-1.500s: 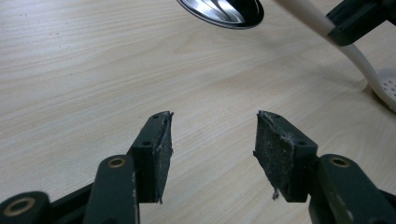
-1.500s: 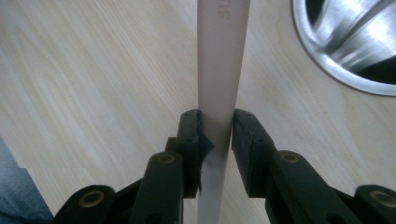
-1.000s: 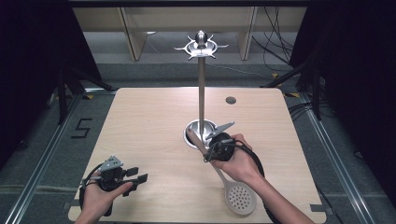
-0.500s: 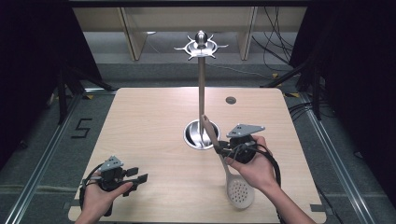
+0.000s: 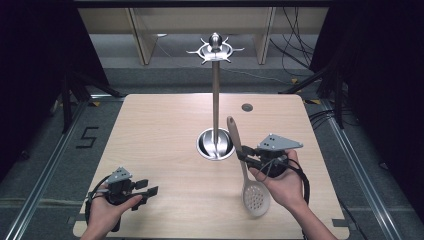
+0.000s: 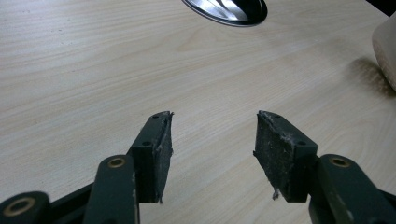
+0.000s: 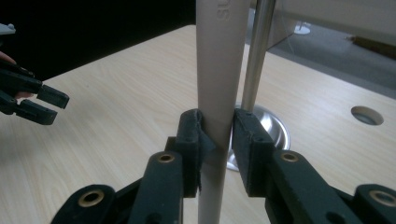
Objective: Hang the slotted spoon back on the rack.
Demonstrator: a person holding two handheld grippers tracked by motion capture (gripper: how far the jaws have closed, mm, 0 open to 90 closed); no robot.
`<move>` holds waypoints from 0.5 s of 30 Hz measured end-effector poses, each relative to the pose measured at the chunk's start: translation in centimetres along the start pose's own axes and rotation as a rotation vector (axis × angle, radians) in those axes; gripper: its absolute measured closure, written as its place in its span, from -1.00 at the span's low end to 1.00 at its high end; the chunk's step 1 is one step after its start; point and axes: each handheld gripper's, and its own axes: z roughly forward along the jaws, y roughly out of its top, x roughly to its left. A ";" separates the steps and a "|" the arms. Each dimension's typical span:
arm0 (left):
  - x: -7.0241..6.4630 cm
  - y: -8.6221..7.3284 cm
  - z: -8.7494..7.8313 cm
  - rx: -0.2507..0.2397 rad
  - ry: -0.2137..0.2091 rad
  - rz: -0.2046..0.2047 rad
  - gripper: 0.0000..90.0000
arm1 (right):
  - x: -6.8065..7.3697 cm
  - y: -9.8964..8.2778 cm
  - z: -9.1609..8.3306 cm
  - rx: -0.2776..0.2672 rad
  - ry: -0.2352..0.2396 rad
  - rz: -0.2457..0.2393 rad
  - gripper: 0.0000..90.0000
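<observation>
Right gripper (image 5: pixel 248 161) is clamped on the handle of the slotted spoon (image 5: pixel 248 176), both pads pressed flat against it in the right gripper view. The perforated bowl hangs below the jaws, toward the person; the handle tip rises above them, just beside the stand's pole (image 5: pixel 215 102). Stand base (image 5: pixel 215 145) lies close behind the jaws. Left gripper (image 5: pixel 148 192) rests on the table (image 5: pixel 160 125), jaws apart, nothing between them.
</observation>
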 end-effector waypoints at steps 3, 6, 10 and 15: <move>0.0 0.0 0.0 0.000 0.000 0.000 0.00 | 0.0 0.0 -0.2 -0.021 -0.005 -0.012 0.63; 0.0 0.0 0.0 0.000 -0.002 0.000 0.00 | -0.2 0.0 -0.4 -0.052 -0.012 -0.042 0.63; 0.0 0.0 0.0 0.000 0.000 0.000 0.00 | -0.3 0.1 -0.6 -0.082 -0.017 -0.050 0.63; 0.0 0.0 0.0 0.000 -0.002 -0.001 0.00 | -0.4 0.3 -0.8 -0.131 -0.010 -0.036 0.63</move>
